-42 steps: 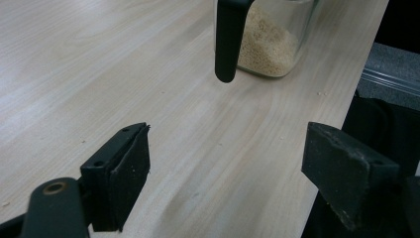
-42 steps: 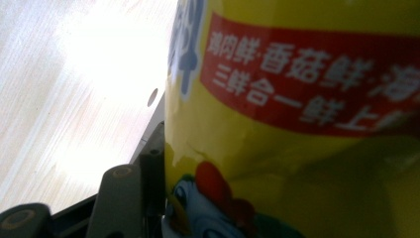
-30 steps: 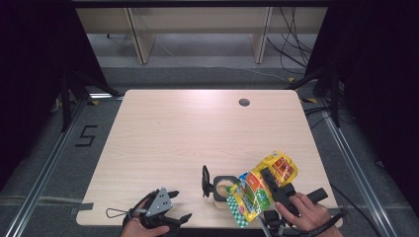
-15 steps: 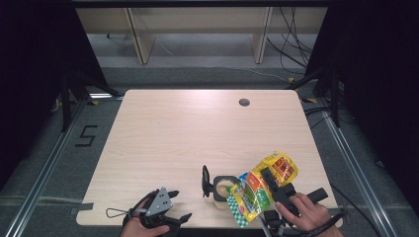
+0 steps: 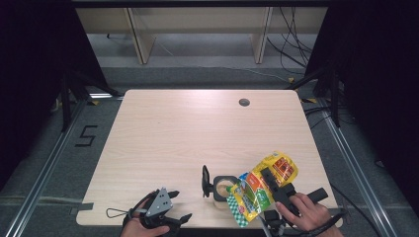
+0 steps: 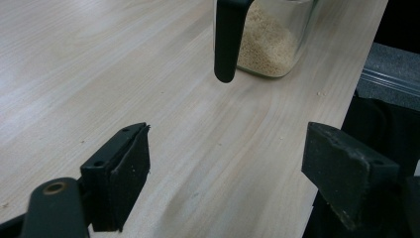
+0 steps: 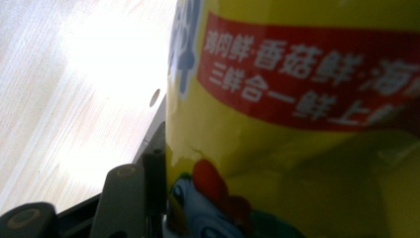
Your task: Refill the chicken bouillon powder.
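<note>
Right gripper (image 5: 271,183) clamped on the yellow bag (image 5: 262,185), unmoved beside the jar (image 5: 223,186) at the table's near right; left gripper (image 5: 165,210) open, unchanged.

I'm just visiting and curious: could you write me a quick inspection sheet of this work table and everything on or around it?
Surface: pale wooden table, with a small round dark hole near the far edge.
Job's things: yellow packet with a red label, tilted over a clear jug with a black handle; the jug holds pale grains at the bottom.
Clutter: nothing seen.
Grippers: left gripper rests at the near edge, jaws apart with nothing between them; right gripper clamps the packet.
Cables: a thin loop trails from the left gripper; more cables lie on the floor beyond the far right corner.
Surroundings: dark curtains on both sides, wooden shelving behind, a "5" marked on the floor.
</note>
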Motion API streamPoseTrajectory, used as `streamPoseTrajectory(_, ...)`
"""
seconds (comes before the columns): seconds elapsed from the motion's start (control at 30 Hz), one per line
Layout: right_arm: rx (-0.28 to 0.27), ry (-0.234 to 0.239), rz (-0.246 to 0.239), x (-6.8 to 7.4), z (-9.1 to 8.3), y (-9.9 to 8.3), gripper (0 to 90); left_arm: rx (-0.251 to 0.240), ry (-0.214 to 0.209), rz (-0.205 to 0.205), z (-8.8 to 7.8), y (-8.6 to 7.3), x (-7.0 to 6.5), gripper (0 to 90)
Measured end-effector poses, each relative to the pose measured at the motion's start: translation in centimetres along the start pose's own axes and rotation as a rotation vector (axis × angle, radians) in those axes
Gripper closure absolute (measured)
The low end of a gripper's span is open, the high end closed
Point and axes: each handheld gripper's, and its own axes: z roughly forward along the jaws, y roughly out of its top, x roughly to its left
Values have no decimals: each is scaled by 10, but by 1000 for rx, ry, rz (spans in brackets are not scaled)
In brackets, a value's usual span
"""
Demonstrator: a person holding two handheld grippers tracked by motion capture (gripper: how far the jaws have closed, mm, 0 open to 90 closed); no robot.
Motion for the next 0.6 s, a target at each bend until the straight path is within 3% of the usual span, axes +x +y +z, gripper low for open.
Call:
streamPoseTrajectory(0.03,-1,0,0,0,0,0,466,-1,5,-2,0,0,0,182)
streamPoseTrajectory(0.07,0,0,1,0,0,0,466,30,5,24,-1,0,2,182)
streamPoseTrajectory(0.23,-1,2,7,1,0,1,467,-9,2,-9,1,-1,-1,182)
streamPoseTrajectory(0.27,3,4,13,2,-1,1,467,31,5,27,-1,0,2,182)
streamPoseTrajectory(0.3,2,8,11,1,-1,2,467,15,-3,5,-1,0,0,181)
streamPoseTrajectory(0.4,-4,4,10,1,-1,2,468,-7,1,0,0,0,0,181)
streamPoseTrajectory(0.5,-3,9,7,0,0,2,467,22,1,11,-1,0,0,181)
streamPoseTrajectory(0.6,-3,7,13,1,-1,2,468,-12,0,-3,1,-1,0,182)
